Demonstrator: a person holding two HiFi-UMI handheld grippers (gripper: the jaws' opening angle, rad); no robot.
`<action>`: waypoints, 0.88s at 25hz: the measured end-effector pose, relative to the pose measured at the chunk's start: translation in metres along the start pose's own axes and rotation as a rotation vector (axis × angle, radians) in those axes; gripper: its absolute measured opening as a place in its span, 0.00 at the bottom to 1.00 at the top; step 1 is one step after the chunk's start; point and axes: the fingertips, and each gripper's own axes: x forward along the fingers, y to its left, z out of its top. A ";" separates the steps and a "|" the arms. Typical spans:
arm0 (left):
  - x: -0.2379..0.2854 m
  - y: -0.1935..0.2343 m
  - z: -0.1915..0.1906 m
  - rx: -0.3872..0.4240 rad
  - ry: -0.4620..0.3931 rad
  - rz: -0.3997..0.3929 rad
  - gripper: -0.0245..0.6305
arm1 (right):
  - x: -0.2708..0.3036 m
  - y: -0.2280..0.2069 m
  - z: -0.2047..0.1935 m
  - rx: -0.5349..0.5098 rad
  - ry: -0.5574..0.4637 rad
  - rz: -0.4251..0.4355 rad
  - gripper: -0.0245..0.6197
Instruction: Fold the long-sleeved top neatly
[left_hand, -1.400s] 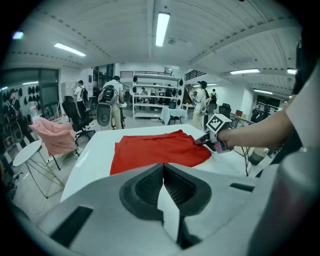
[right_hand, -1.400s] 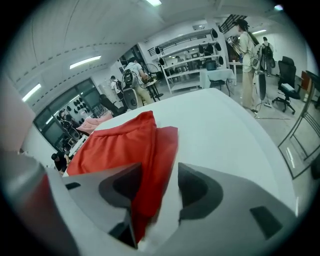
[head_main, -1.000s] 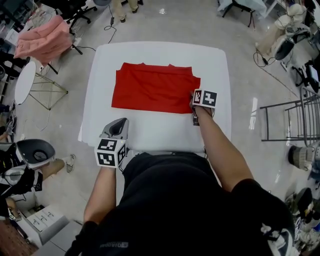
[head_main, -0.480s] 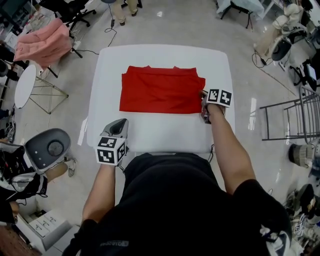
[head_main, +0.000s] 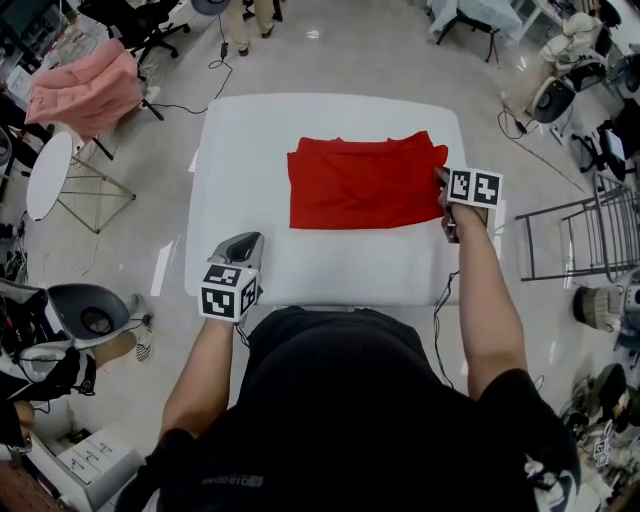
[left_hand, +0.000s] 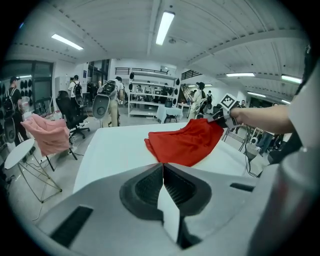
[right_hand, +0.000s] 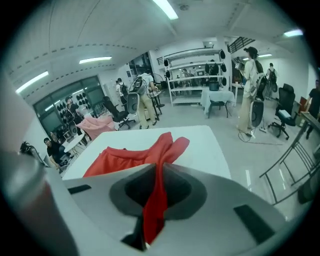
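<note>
The red top (head_main: 360, 185) is soft, matte cloth, already folded into a rough rectangle on the smooth white desk (head_main: 320, 265), which is square with rounded corners. The top lies on the far right part of the desk. Its left edge is straight and flat, and its right end is gathered into creases and a drawn-up peak.

The right gripper (head_main: 445, 195) grips that right edge. Its fingers have just been closing, and in the right gripper view a bunched strip of red fabric runs down between them, pinched tight. The left gripper (head_main: 240, 245) sits at the near left edge of the desk with its fingers closed on nothing, well apart from the top.

1 second ago the top lay flat and spread wider across the desk, with the right gripper low at its near right corner. Now the gripper is higher, the right end is pulled up, and the top's left edge sits further from the desk's left side. The left gripper has barely shifted.

The head view flattens the lift. The left gripper view shows it plainly, the cloth sloping up from the desk to the right gripper. The right gripper view shows 2 rounded lobes of fabric beyond the fingers, possibly a sleeve fold, though that is hard to tell. A pink garment (head_main: 85, 85) drapes a chair far left, near a round white side table (head_main: 48, 165).
</note>
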 end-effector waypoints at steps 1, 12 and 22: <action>-0.001 -0.004 -0.001 0.003 -0.002 -0.005 0.05 | -0.011 0.007 0.005 -0.016 -0.010 0.006 0.11; -0.013 0.023 -0.005 0.011 -0.013 -0.061 0.05 | -0.014 0.202 0.047 -0.083 -0.077 0.196 0.10; -0.056 0.068 -0.051 -0.041 0.013 -0.052 0.05 | 0.105 0.327 -0.064 -0.297 0.176 0.039 0.16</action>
